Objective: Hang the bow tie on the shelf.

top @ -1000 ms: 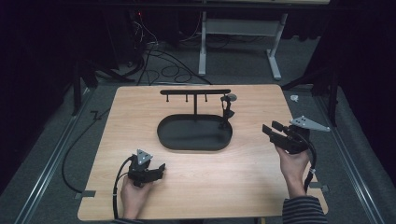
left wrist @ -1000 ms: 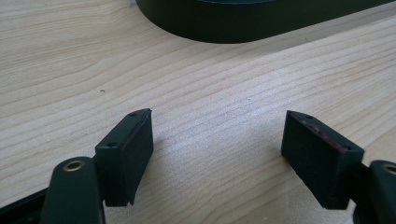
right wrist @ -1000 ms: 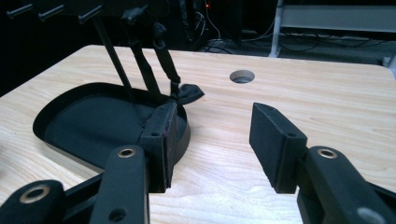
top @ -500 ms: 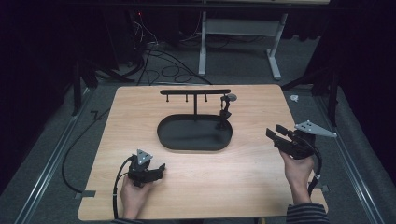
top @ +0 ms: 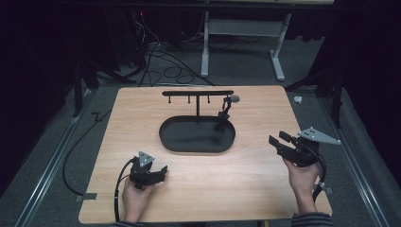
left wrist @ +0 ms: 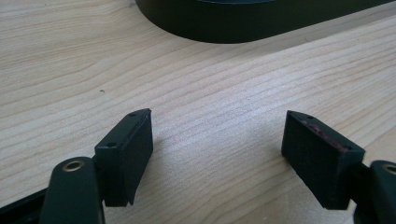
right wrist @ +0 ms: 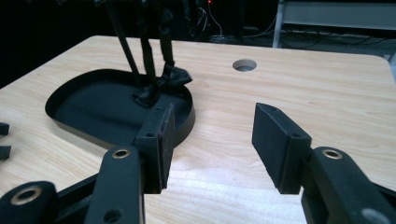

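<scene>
Open jaws over bare wooden table [left wrist: 210, 93], black tray [left wrist: 243, 23] beyond.

stand's hanging item [top: 226, 111] too small

Desk [top: 265, 189]: light wood grain, rectangular, rounded corners, standing on grey carpeted floor [top: 359, 142]. Round cable hole [right wrist: 244, 65] in the top toward the far right. Black oval tray [top: 184, 142] lying directly on the top, centred left to right, somewhat toward the far edge; low upright rim. Thin black post rising from the tray's far side, with a crossbar [top: 197, 93] on top. Small dark object [top: 221, 126] inside the tray at its far right, leaning against a thin upright piece; exact form not discernible. Near half of the wood bare apart from two hands with their tools resting near left and near right.
</scene>
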